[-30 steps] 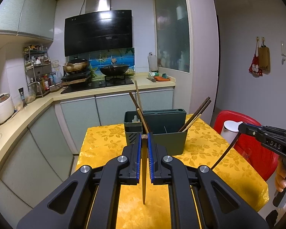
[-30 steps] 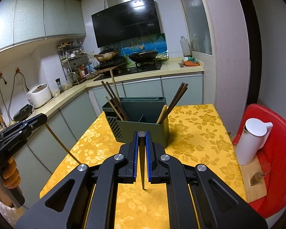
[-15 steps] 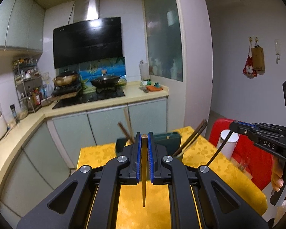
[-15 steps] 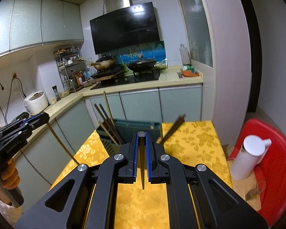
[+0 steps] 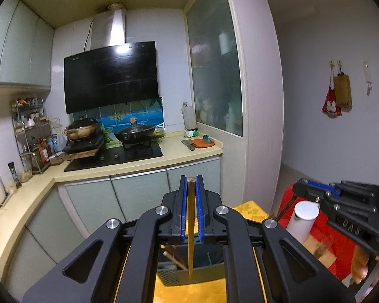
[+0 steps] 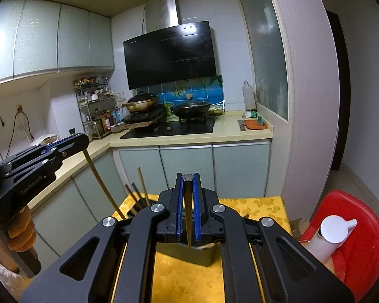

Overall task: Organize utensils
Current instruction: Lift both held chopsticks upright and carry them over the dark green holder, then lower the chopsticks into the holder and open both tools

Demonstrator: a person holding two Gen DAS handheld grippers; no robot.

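My left gripper (image 5: 191,180) is shut on a light wooden chopstick (image 5: 190,229) that hangs point down above the dark green utensil holder (image 5: 202,270). My right gripper (image 6: 188,176) is shut on a dark chopstick (image 6: 188,217), also point down, above the same holder (image 6: 202,256). Several chopsticks (image 6: 136,193) stand in the holder's left compartment. In the right wrist view the left gripper (image 6: 79,142) shows at the left with its light chopstick (image 6: 102,181). In the left wrist view the right gripper (image 5: 297,188) shows at the right.
The holder stands on a table with a yellow flowered cloth (image 6: 255,205). A red chair (image 6: 351,229) with a white kettle (image 6: 333,236) is to the right. Kitchen counter (image 5: 139,168), stove and pans lie behind the table. A person's hand (image 6: 20,229) holds the left gripper's handle.
Both grippers have risen with their chopsticks still clamped. The holder and table have dropped low in both views, now partly hidden behind the gripper bodies.
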